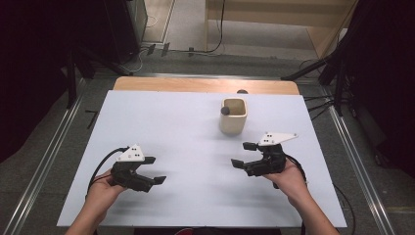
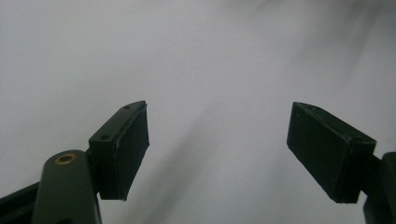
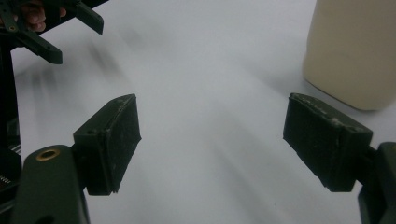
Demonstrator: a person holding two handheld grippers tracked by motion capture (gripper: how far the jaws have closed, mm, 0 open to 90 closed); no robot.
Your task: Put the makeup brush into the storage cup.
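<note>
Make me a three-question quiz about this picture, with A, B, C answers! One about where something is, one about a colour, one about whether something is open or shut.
1. Where does the cup stand?
A. Beyond the right gripper
B. Beside the left gripper
C. On the floor

2. What colour is the cup?
A. Red
B. Cream
C. Blue

3. How are the right gripper's jaws?
A. Shut on the cup
B. Shut on nothing
C. Open, holding nothing

Answers:
1. A, the high view shows it on the table, farther away than that gripper.
2. B, its walls look pale cream.
3. C, the right gripper view shows bare table between the pads.
</note>
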